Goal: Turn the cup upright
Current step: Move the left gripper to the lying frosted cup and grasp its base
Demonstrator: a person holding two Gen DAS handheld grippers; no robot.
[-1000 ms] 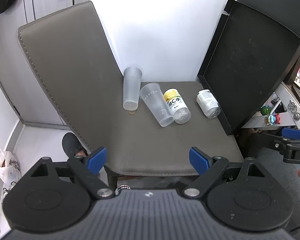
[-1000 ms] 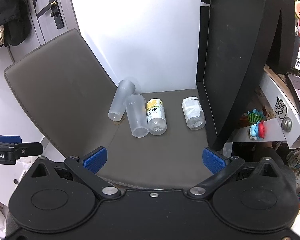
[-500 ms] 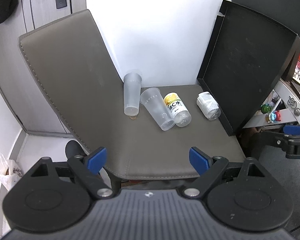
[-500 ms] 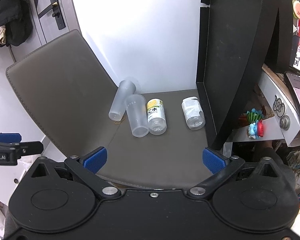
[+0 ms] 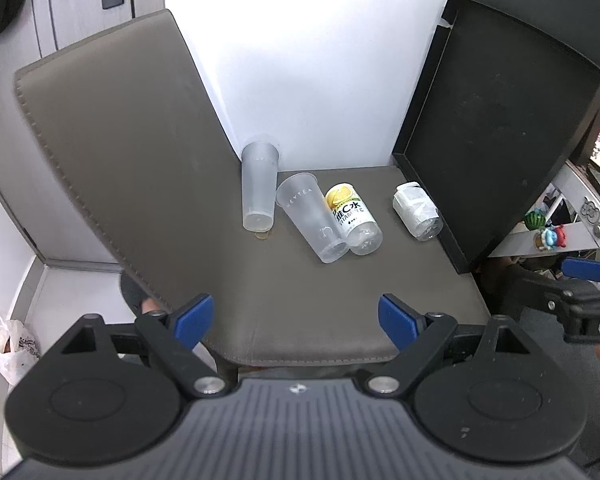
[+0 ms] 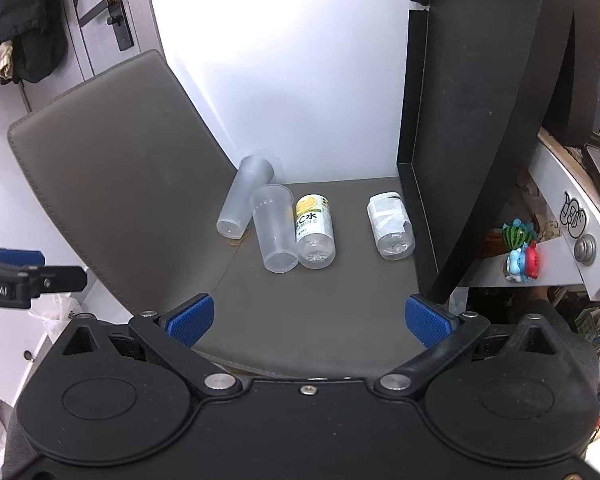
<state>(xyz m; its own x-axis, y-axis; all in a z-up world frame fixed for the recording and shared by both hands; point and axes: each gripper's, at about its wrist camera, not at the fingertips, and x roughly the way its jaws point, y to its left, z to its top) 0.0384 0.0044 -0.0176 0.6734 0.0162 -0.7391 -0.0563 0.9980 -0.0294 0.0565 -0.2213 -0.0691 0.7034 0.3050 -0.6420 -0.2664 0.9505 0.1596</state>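
Cup [image 5: 311, 211] is seen lying on its side at centre frame on the chair seat [image 5: 340, 304], touching a yellow-labelled bottle [image 5: 353, 216]; left gripper [image 5: 295, 319] and right gripper [image 6: 308, 319] are held spread, empty, at lower frame

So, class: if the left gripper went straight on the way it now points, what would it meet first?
Probably the grey leather chair seat, since the open left gripper looks down onto it. Further along that line lies the clear plastic cup on its side, though depth is unclear.

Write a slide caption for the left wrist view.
Open left hand-held gripper facing a chair seat with two cups and two bottles lying down.
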